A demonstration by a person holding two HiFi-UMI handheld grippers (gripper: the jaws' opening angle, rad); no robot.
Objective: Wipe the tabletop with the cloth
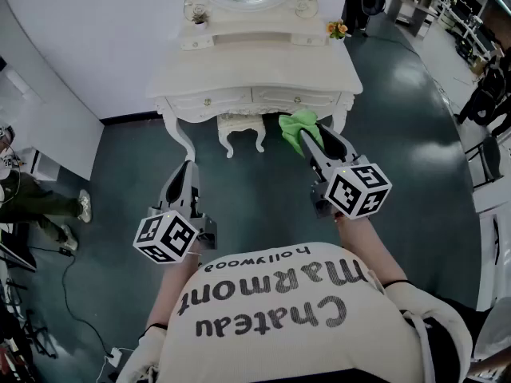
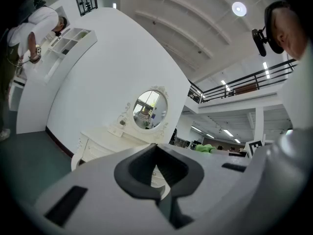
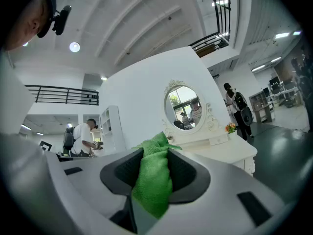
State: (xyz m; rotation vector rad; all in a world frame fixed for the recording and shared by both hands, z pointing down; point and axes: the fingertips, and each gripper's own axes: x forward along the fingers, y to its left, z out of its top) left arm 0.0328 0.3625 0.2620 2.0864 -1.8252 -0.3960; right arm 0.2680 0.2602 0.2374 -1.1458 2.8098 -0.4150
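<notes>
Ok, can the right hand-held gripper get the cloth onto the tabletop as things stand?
Probably yes. The right hand-held gripper is shut on the cloth, in front of the tabletop, with only open floor between and the top's middle bare.

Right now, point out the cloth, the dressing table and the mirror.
cloth (image 3: 152, 180), right gripper view, middle of the pinched fold.
dressing table (image 1: 255, 70), head view, bare tabletop.
mirror (image 3: 185, 106), right gripper view, glass centre.

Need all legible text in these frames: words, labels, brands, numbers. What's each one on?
"Chateau Marmont": big black print on the person's white shirt, upside down in the head view.
"hollywood": smaller print on the same shirt.
Left marker cube and right marker cube: black-and-white square patterns only, no letters or digits.
Dressing table and green cloth: no text visible.
</notes>
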